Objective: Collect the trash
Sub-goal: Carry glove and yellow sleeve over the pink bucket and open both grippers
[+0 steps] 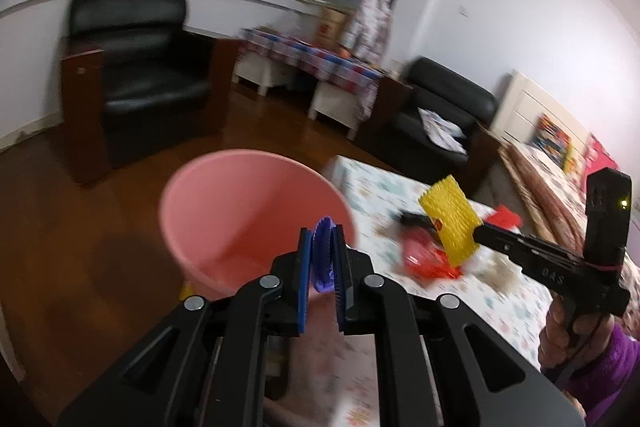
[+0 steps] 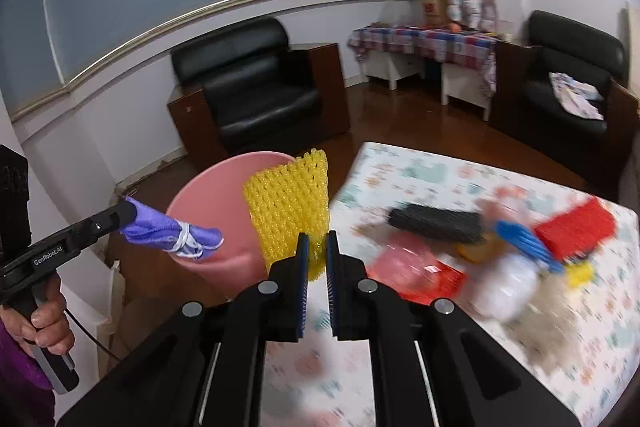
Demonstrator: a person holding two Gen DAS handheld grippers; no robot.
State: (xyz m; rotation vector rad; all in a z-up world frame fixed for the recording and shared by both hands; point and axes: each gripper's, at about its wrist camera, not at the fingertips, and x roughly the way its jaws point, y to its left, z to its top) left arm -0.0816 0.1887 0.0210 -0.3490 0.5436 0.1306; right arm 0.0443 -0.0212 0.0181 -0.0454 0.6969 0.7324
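Purple, bunched and tied with white string, a glove (image 1: 323,255) is sitting pinched between the pads of my left gripper (image 1: 322,259), which is hanging just in front of the pink bin (image 1: 224,211) beside the patterned table (image 1: 500,299) — my other hand's tool is showing at the right edge. From the right wrist, my right gripper (image 2: 317,255) is squeezing the lower end of a yellow foam net (image 2: 290,199), upright near the bin's rim, while more trash — a red piece (image 2: 576,223), a black net (image 2: 436,221) — is lying blurred on the table.

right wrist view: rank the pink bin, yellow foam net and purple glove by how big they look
1. pink bin, largest though partly hidden
2. yellow foam net, but it sits nearest the camera, so this is unsure
3. purple glove, smallest
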